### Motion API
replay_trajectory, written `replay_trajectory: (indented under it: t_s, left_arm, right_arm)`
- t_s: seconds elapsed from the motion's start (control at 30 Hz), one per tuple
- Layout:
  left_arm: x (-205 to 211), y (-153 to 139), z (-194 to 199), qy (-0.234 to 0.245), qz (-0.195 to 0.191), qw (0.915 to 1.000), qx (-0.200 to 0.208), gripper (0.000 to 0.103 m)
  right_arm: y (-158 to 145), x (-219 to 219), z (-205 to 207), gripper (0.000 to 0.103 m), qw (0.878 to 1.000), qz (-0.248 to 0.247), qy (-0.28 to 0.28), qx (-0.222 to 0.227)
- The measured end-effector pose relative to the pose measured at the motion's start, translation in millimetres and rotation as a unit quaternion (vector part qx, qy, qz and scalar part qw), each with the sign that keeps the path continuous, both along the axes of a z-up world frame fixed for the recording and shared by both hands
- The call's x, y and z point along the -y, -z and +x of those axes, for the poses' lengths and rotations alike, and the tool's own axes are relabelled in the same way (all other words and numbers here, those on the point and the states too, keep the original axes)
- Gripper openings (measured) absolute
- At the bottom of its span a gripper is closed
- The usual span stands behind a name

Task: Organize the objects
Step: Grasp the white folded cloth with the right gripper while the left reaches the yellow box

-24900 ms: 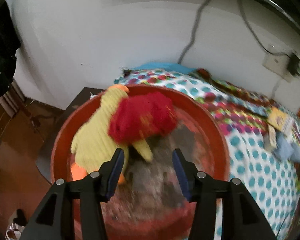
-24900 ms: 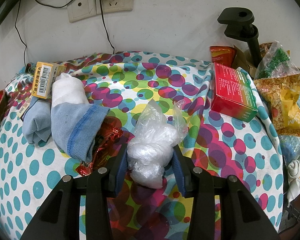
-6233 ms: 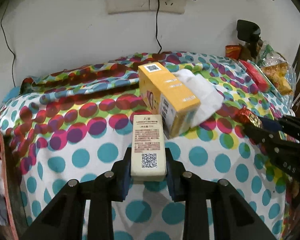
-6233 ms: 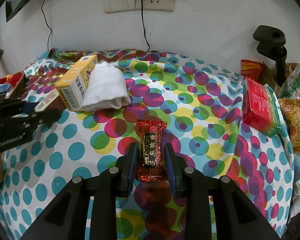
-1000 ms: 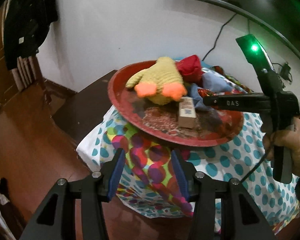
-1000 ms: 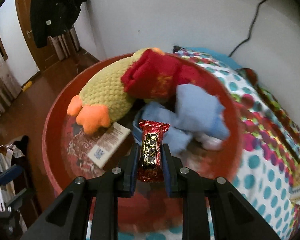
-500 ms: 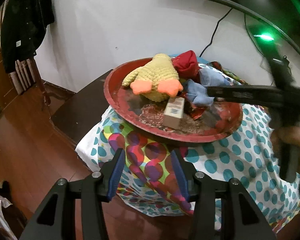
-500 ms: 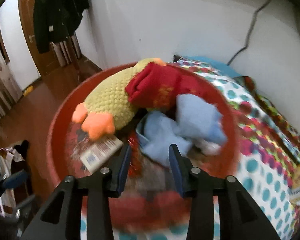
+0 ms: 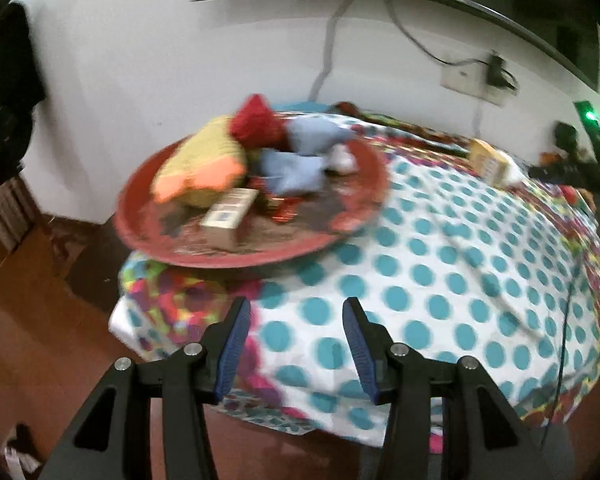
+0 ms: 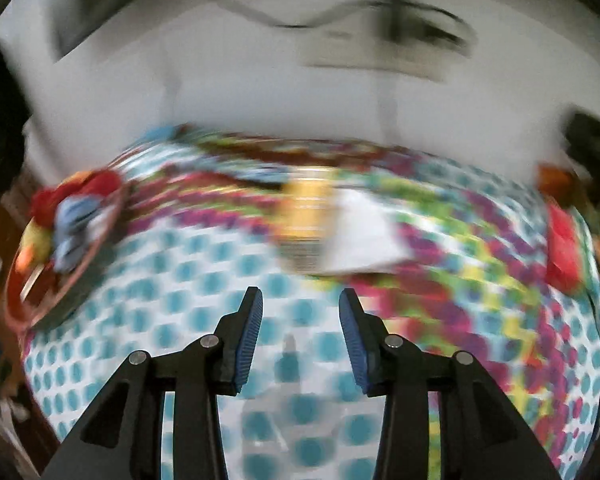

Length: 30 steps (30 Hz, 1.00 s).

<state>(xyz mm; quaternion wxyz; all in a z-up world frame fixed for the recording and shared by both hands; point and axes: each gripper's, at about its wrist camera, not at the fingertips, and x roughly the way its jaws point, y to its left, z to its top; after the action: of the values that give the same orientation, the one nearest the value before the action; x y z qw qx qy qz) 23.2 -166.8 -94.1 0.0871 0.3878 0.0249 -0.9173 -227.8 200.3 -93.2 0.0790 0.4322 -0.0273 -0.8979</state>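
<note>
A red tray (image 9: 160,248) sits on the table's left end and holds a yellow plush duck (image 9: 204,168), a red cloth (image 9: 256,124), a blue cloth (image 9: 300,164), a small pale box (image 9: 230,216) and a red candy wrapper (image 9: 280,204). My left gripper (image 9: 296,344) hangs open and empty over the dotted tablecloth, nearer than the tray. The right wrist view is heavily blurred. In it my right gripper (image 10: 300,320) stands open with nothing between its fingers, above the cloth. Beyond it lie a yellow box (image 10: 308,216) and a white cloth (image 10: 364,236). The tray (image 10: 16,304) is far left.
A red box (image 10: 564,248) and snack bags lie at the table's right end, with a black clamp stand behind them. The wall carries a socket (image 9: 464,78) with cables and a dark screen above. Wooden floor lies left of the table's edge.
My right gripper let go of the red candy wrapper in the tray and swung right over the table. My left gripper shifted right, so the tray now sits upper left.
</note>
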Motion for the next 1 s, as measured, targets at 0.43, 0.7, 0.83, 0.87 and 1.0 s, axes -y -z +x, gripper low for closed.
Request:
replay_trajectory:
  t_s: [0.43, 0.7, 0.83, 0.87, 1.0]
  left_arm:
    - [-76, -25, -77, 0.093, 0.023, 0.9953, 0.019, 0.049]
    - [-106, -28, -118, 0.109, -0.005, 0.9936, 0.029, 0.049]
    - [-127, -30, -143, 0.134, -0.003, 0.9908, 0.017, 0.049]
    - [-133, -31, -151, 0.14, -0.003, 0.9899, 0.019, 0.049]
    - [-158, -31, -186, 0.166, 0.006, 0.986, 0.011, 0.049]
  right_arm:
    - [27, -15, -63, 0.061, 0.999, -0.049, -0.015, 0.0]
    - [36, 11, -65, 0.035, 0.998, 0.023, -0.047, -0.017]
    - [27, -4, -39, 0.03, 0.998, 0.01, -0.047, -0.031]
    - [25, -8, -32, 0.03, 0.998, 0.011, -0.047, -0.035]
    - [20, -21, 0, 0.03, 0.998, 0.011, -0.05, -0.04]
